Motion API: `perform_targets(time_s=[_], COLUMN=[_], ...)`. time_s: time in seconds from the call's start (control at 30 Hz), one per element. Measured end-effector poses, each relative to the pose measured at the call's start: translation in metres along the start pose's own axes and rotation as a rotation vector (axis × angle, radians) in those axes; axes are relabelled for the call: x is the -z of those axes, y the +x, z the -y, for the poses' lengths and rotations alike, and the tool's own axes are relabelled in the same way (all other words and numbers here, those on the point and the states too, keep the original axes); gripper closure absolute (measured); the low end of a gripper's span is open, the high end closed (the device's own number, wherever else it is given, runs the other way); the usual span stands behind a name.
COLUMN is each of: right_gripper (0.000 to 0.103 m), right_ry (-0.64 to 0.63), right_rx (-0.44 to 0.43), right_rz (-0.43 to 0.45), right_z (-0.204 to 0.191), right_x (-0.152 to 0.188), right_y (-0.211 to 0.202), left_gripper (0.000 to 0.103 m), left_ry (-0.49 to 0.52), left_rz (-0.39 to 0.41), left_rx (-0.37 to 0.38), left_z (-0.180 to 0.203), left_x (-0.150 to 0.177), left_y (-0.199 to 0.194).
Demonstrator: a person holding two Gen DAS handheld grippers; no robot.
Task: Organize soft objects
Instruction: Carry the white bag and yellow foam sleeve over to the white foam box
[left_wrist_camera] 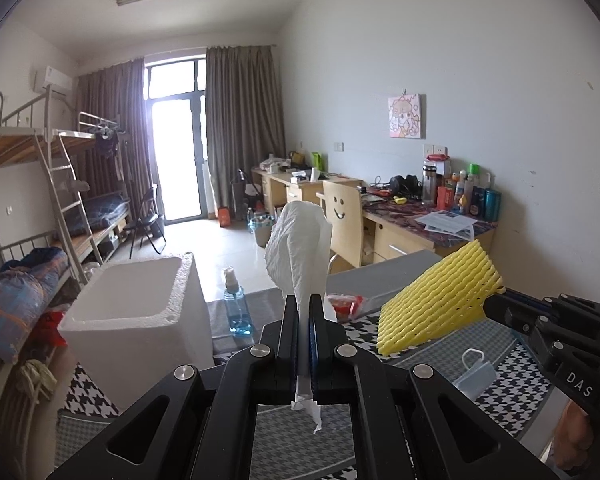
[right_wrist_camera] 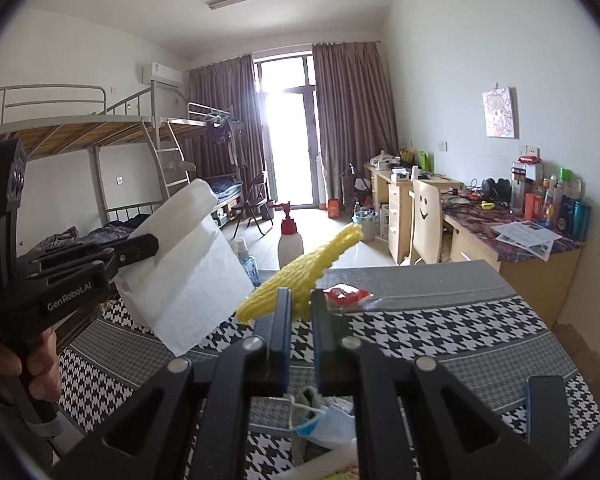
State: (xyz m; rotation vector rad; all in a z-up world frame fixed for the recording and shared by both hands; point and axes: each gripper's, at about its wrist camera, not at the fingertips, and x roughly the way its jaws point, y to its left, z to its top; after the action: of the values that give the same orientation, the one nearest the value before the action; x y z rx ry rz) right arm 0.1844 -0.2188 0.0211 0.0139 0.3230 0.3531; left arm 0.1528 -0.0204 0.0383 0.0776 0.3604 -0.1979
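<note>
Midway, I'd say: my left claw point(left_wrist_camera: 304, 300) is clamped on the white paper towel point(left_wrist_camera: 300, 236), my right claw point(right_wrist_camera: 300, 300) pinches the yellow foam net point(right_wrist_camera: 300, 276), both lifted over the desk point(right_wrist_camera: 440, 320). Foam box point(left_wrist_camera: 132, 304) at 9 o'clock looks empty. The blue mask point(right_wrist_camera: 324, 424) remains. Only the left view shows the box; only the right shows the red-capped bottle point(right_wrist_camera: 290, 240).

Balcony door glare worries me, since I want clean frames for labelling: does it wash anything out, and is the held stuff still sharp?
Left wrist view: the balcony door blows out white, hazing the curtains beside it; the white tissue stays sharp. Right wrist view: same blown-out door; the yellow foam net is crisp; fisheye bends the bunk bed and darkens corners.
</note>
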Motion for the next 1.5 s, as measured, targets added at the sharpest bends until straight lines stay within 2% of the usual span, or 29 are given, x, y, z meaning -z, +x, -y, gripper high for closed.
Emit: perform_targets(time_s=[0.53, 0.67, 1.5], right_gripper=[0.091, 0.091, 0.091], right_ry=[-0.064, -0.065, -0.151], right_rx=[-0.045, -0.086, -0.164], right_rz=[-0.006, -0.011, -0.015], right_z=[-0.027, -0.032, -0.058], right_x=[-0.032, -0.037, -0.072], right_y=[0.024, 0.031, 0.071], left_gripper=[0.098, 0.098, 0.098], left_ry=[-0.045, -0.048, -0.114], left_rz=[0.011, 0.027, 0.041], left_rx=[-0.066, -0.08, -0.235], left_z=[-0.027, -0.032, -0.077], left_x=[-0.019, -0.025, -0.051], left_y=[0.004, 0.002, 0.007])
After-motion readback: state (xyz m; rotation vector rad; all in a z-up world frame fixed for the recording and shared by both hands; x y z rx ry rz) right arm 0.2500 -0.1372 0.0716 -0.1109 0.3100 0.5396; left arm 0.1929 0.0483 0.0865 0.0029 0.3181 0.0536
